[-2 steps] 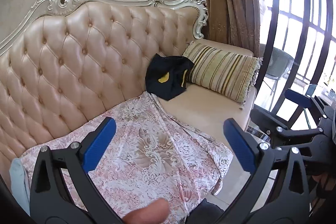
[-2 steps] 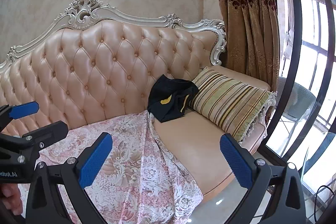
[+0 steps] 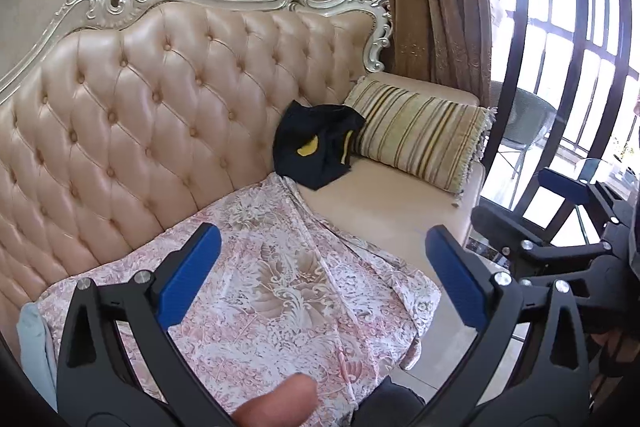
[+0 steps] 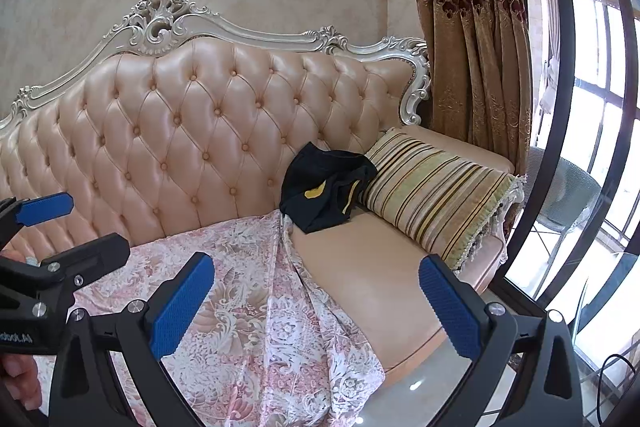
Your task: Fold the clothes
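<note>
Dark garment (image 3: 316,147) crumpled at sofa (image 3: 160,115) back beside striped pillow (image 3: 420,139), well beyond both grippers. Left gripper (image 3: 324,279) and right gripper (image 4: 316,303) both wide apart, empty, above floral cloth (image 3: 280,287).

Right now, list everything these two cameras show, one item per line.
sofa: one, beige tufted leather, carved pale frame, against the wall
floral cloth: one, pink and white, spread over the seat's near part
dark garment: one, black with yellow marks, crumpled against the backrest
striped cushion: one, beige and green, at the sofa's far end
curtain: one, brown, beside the window
left gripper: one, black with blue pads, open
right gripper: one, same colours, open
</note>
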{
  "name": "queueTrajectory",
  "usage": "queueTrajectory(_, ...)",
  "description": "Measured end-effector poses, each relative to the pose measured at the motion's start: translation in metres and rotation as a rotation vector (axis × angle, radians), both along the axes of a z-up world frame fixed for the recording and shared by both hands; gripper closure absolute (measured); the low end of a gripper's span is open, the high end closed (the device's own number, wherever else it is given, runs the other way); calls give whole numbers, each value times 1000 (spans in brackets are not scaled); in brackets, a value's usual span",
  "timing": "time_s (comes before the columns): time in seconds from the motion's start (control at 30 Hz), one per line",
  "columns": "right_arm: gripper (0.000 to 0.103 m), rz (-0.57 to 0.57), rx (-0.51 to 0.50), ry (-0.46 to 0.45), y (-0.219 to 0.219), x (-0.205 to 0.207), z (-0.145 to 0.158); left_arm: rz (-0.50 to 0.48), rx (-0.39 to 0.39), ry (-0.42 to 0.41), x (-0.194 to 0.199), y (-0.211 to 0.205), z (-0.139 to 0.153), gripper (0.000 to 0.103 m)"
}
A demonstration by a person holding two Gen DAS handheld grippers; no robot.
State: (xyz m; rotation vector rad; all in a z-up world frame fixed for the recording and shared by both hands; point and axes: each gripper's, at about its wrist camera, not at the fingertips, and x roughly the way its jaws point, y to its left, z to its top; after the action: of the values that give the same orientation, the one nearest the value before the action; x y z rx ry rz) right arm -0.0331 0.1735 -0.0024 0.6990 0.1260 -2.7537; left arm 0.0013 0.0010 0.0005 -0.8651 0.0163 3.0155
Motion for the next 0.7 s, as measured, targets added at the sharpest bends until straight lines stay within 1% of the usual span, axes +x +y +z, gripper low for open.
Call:
queueTrajectory(0.1, 0, 0, -4, -3, -1, 1, -1, 0, -2, -4, 2, 1, 1, 1)
queueTrajectory(0.23, 0, 3, -39, -8, 11, 2, -3, -3, 7, -14, 2, 0, 1, 1)
queueTrajectory(0.33, 0, 2, -1, -23, 0, -2, -3, -3, 9, -21, 0, -1, 1, 1)
queueTrajectory(0.43, 0, 4, 4, -19, -2, -2, -6, -2, 10, -25, -2, -1, 1, 1)
queueTrajectory(0.7, 0, 11, -1, -22, -5, -3, -1, 2, 7, -26, 0, -4, 3, 1)
